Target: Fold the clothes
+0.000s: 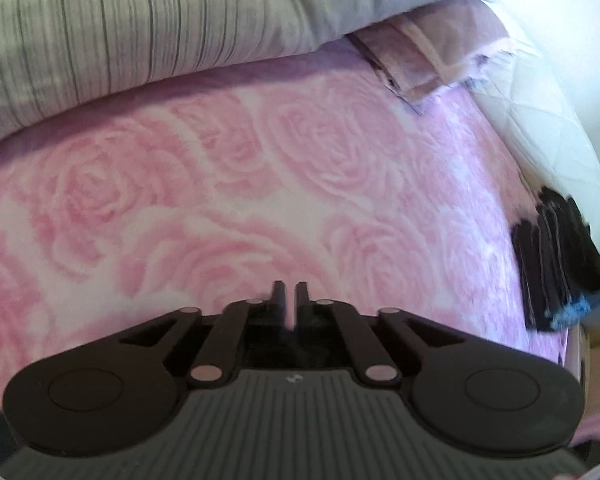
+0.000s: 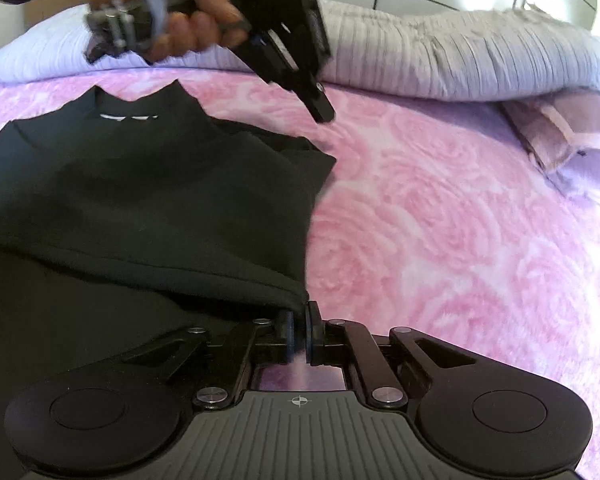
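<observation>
Lying half-folded | black shirt (image 2: 148,184) | collar up | pink blanket (image 2: 440,220)

Two claws (image 2: 299,330) (image 2: 323,114), one shirt (image 2: 148,184).

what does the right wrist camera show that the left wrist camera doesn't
Only the right wrist view shows the black shirt laid out with one side folded in, the right gripper at its folded edge, and the hand holding the left gripper above the bed. Only the left wrist view shows a dark folded stack at the bed's edge. Both show the pink rose blanket and the grey striped duvet.
</observation>
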Demonstrator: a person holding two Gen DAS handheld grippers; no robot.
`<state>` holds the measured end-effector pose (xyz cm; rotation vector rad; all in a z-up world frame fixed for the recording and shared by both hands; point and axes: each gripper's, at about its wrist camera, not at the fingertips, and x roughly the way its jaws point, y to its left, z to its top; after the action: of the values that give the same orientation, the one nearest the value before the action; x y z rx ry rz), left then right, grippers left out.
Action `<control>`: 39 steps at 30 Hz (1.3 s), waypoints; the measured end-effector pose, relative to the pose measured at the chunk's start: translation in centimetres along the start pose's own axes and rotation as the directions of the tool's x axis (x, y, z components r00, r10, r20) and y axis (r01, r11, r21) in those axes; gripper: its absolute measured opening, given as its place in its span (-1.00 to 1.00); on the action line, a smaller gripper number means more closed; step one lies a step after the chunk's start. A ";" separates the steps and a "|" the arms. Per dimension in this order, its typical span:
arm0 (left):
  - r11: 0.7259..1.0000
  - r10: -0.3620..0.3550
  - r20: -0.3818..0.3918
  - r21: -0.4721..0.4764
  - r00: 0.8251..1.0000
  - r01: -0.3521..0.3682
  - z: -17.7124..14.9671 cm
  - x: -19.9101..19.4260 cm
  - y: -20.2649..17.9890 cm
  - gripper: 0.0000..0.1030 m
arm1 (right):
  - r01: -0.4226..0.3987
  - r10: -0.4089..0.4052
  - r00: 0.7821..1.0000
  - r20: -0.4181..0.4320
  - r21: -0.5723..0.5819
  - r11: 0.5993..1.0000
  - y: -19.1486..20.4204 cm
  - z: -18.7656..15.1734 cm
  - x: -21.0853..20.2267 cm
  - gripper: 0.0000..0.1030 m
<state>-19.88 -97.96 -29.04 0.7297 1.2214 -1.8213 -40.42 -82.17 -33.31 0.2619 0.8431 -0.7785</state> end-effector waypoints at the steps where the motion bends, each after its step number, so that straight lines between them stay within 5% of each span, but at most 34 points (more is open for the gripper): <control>1: 1.000 0.004 -0.007 0.018 1.000 -0.004 -0.6 -0.9 -0.1 -0.78 | -0.004 0.004 1.000 -0.004 0.003 1.000 -0.2 0.0 -0.2 -0.93; 3: 0.998 0.035 -0.023 0.061 0.999 -0.033 -2.6 -2.9 0.1 -0.38 | 0.003 -0.003 1.000 -0.022 0.015 1.000 -0.4 -0.2 -1.0 -0.86; 7: 0.987 0.141 -0.048 0.085 0.989 -0.137 -8.5 -6.8 1.8 -0.37 | 0.036 -0.033 0.997 -0.064 0.060 0.998 -0.5 -0.4 -3.0 -0.77; 12: 0.965 0.262 -0.051 0.003 0.964 -0.262 -18.1 -11.6 4.7 -0.37 | -0.016 0.015 1.000 0.013 0.066 0.998 0.5 1.3 -5.2 -0.73; 17: 0.946 0.311 -0.024 -0.086 0.950 -0.312 -25.4 -13.8 6.9 -0.38 | -0.091 0.091 0.994 0.055 -0.013 0.996 1.7 5.2 -0.7 -0.71; 23: 0.938 0.346 0.055 -0.031 0.937 -0.345 -25.9 -15.3 6.1 -0.44 | -0.101 0.099 0.995 -0.026 -0.068 0.993 -0.2 7.3 5.6 -0.72; 30: 0.951 0.293 0.139 0.065 0.946 -0.304 -24.7 -17.3 3.0 -0.39 | -0.082 0.082 0.997 0.002 0.079 0.993 0.3 5.7 -0.4 -0.69; 33: 0.951 0.249 0.151 0.150 0.957 -0.271 -22.6 -15.8 0.5 -0.38 | -0.113 0.127 0.984 -0.127 0.111 0.987 1.8 3.8 -0.2 -0.69; 35: 0.944 0.219 0.154 0.218 0.964 -0.249 -21.6 -14.2 -1.4 -0.38 | -0.109 0.144 0.972 -0.186 0.185 0.977 1.7 2.2 -0.4 -0.69; 39: 0.907 0.163 0.152 0.366 0.975 -0.209 -21.1 -9.7 -6.8 -0.37 | -0.105 0.136 0.982 -0.127 0.225 0.969 0.6 3.1 -3.6 -0.69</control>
<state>-20.23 -74.00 -25.73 0.9046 0.6983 -1.9294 -39.69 -81.46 -28.59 0.5646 0.8672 -0.7439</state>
